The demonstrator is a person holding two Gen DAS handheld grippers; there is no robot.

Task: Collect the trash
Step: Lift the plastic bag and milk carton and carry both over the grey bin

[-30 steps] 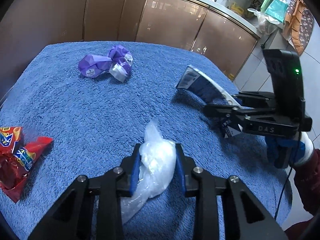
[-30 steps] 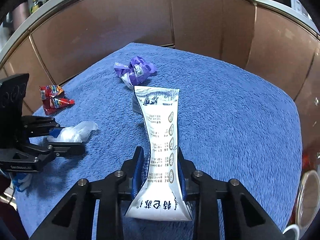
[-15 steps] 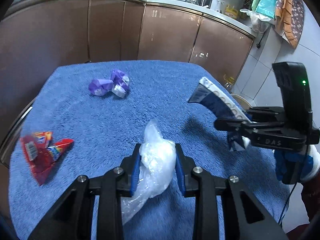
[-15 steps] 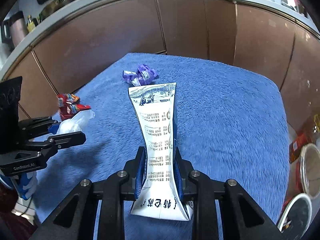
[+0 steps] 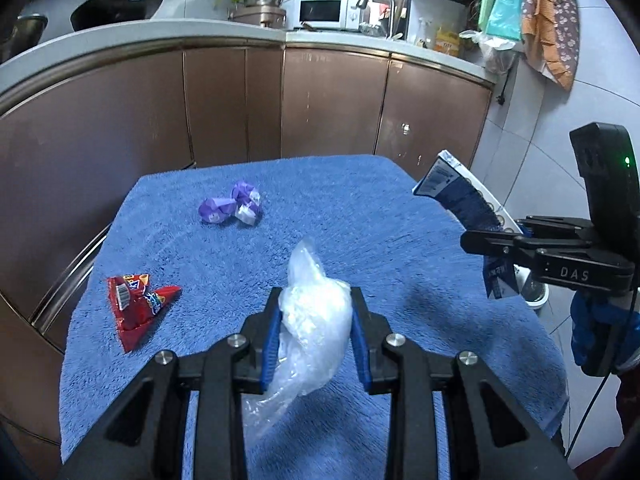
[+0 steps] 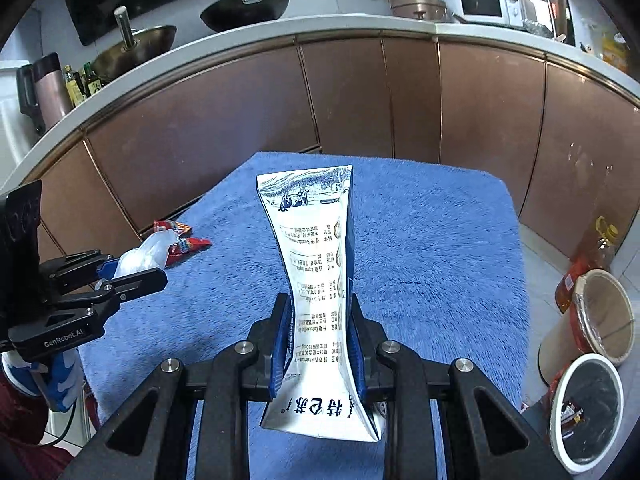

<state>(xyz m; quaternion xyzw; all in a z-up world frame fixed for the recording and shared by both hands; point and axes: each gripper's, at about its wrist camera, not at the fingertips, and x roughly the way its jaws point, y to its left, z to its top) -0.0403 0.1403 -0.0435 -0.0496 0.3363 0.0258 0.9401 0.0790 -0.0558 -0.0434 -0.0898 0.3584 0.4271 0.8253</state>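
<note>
Here the left tongs (image 5: 316, 332) pinch a clear bag (image 5: 312, 320) and the right tongs (image 6: 318, 336) squeeze a flattened carton (image 6: 316, 280), both held above the blue surface (image 5: 360, 216).

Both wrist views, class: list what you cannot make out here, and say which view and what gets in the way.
- Purple wrappers: left wrist view, print too small to read; in the right wrist view the milk carton hides them.
- Bin: right wrist view, cut off by the edge, contents dark.
- Plastic bag: left wrist view, any contents hidden by crumpled film and the left gripper.
- Carton's bottom: left wrist view, behind the right gripper.
</note>
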